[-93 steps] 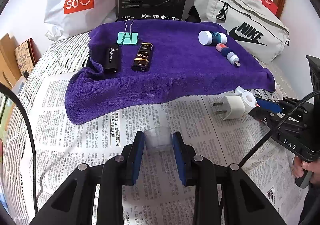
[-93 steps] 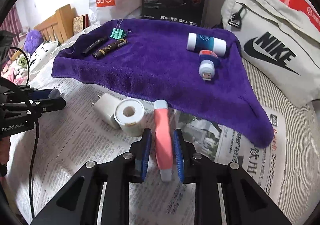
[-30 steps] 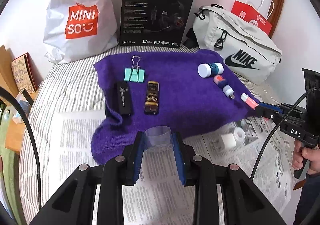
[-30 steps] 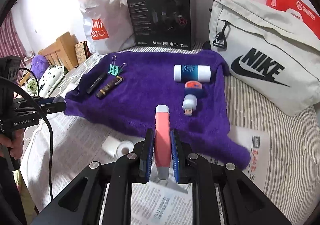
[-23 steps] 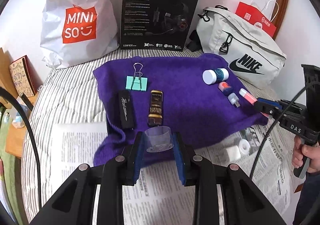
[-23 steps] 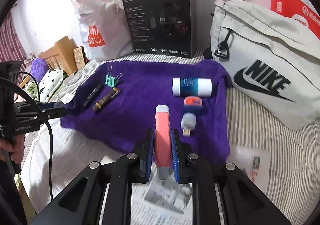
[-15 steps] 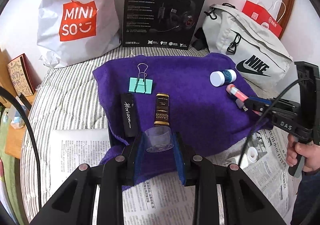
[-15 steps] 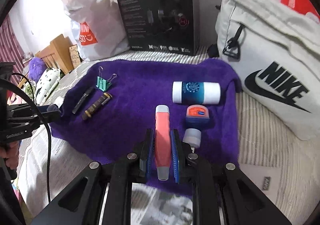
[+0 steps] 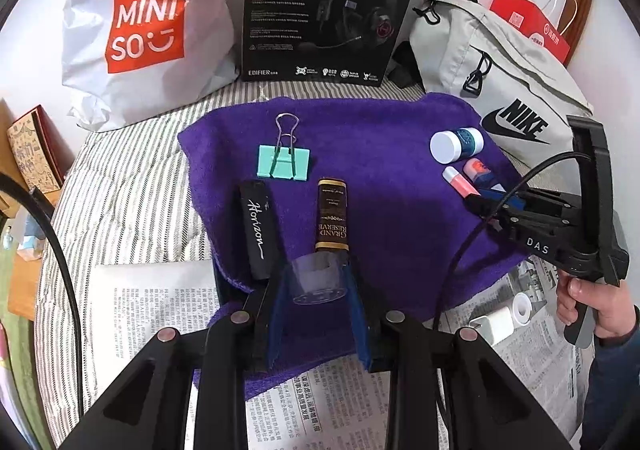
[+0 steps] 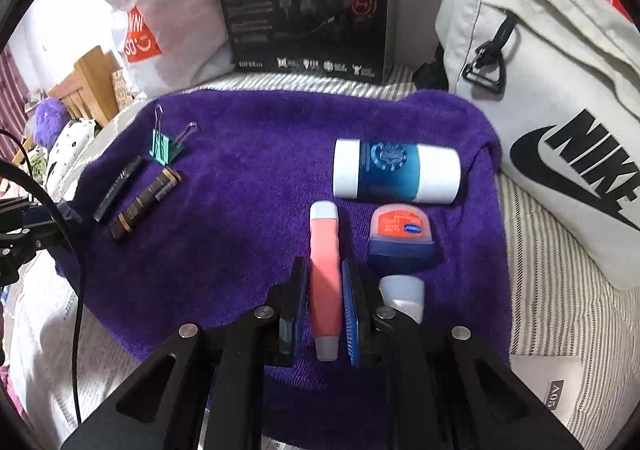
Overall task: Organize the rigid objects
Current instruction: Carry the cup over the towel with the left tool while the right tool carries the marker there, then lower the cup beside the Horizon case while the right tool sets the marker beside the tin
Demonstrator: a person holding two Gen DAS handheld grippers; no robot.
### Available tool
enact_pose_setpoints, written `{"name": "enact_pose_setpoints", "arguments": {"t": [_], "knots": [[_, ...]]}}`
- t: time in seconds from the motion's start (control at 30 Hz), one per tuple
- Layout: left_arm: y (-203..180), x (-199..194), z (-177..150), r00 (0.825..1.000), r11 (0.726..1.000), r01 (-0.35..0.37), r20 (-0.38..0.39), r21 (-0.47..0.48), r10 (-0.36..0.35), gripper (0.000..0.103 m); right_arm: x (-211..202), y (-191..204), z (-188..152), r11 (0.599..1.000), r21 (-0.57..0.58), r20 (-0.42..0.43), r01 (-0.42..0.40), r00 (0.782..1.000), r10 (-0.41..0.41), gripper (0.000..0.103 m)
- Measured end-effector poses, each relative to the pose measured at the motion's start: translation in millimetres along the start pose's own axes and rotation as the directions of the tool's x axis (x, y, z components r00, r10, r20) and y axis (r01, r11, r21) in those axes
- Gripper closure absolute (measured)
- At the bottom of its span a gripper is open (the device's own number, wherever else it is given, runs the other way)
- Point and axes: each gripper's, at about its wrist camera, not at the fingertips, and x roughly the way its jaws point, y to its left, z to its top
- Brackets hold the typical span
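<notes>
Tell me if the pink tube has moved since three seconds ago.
Yes. The pink tube, clamped in the right hand-held gripper, went from the newspaper onto the purple towel, beside the blue jar.

Pink tube point(image 10: 325, 274) and clear cup point(image 9: 316, 278) held over purple towel point(image 10: 248, 178).

On the towel point(image 9: 380, 154), a binder clip point(image 9: 284, 166) is placed at 11 o'clock, two lighters point(image 9: 258, 230) side by side at 9, and a bottle point(image 10: 396, 172) at 2, with a small tin point(image 10: 402, 234) just before it.
</notes>
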Motion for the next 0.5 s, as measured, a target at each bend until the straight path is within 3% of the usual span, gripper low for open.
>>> {"name": "enact_pose_setpoints", "arguments": {"t": [0.5], "knots": [[1, 25, -5, 0.994, 0.998, -0.056, -0.091, 0.014, 0.057, 0.075, 0, 2, 0, 1.000, -0.026, 0.001, 0.000, 1.000, 0.000, 0.086]]}}
